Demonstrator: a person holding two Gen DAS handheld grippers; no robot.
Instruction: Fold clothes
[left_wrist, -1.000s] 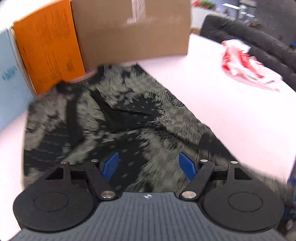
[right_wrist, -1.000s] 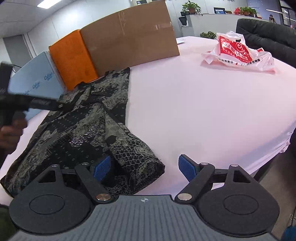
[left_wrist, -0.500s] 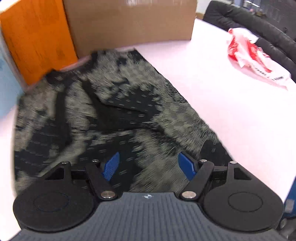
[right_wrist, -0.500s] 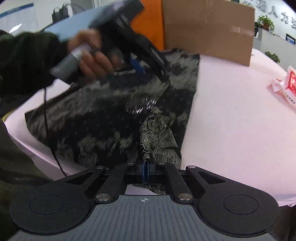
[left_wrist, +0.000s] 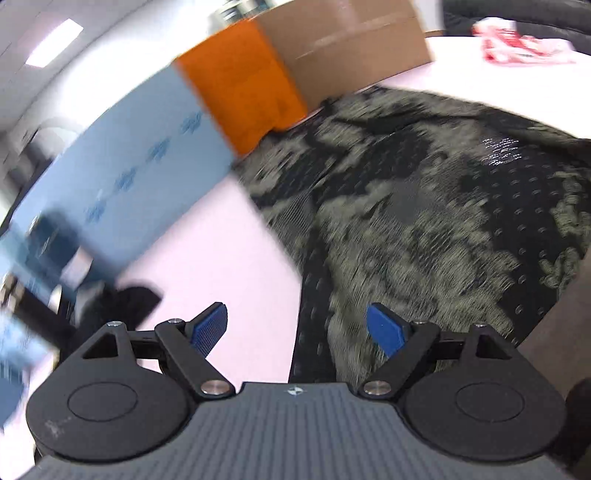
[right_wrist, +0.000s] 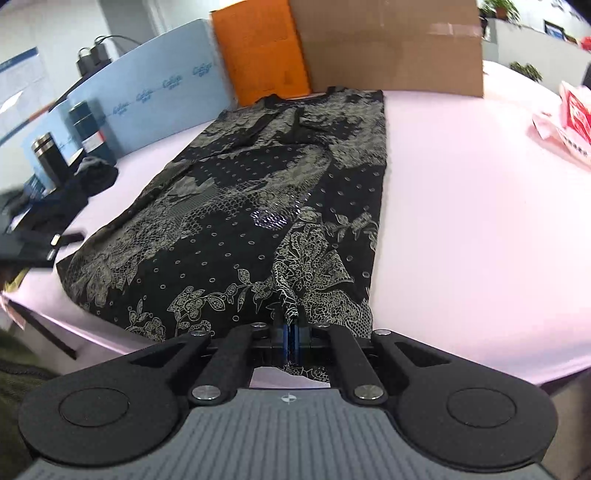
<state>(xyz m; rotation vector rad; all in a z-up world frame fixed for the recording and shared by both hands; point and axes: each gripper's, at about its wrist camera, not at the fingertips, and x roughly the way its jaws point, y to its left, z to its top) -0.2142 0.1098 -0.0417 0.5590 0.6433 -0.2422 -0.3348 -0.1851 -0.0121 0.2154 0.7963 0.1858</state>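
Black patterned garment (right_wrist: 258, 206) in right gripper (right_wrist: 291, 338)

left wrist: low, close over garment (left_wrist: 424, 206) | right wrist: near hem, facing boxes (right_wrist: 391, 40)

I saw a pale pink surface (right_wrist: 461, 206), a blue partition (right_wrist: 159, 92) behind it, white walls, a ceiling light (left_wrist: 55, 46), and potted plants (right_wrist: 524, 70) beyond.
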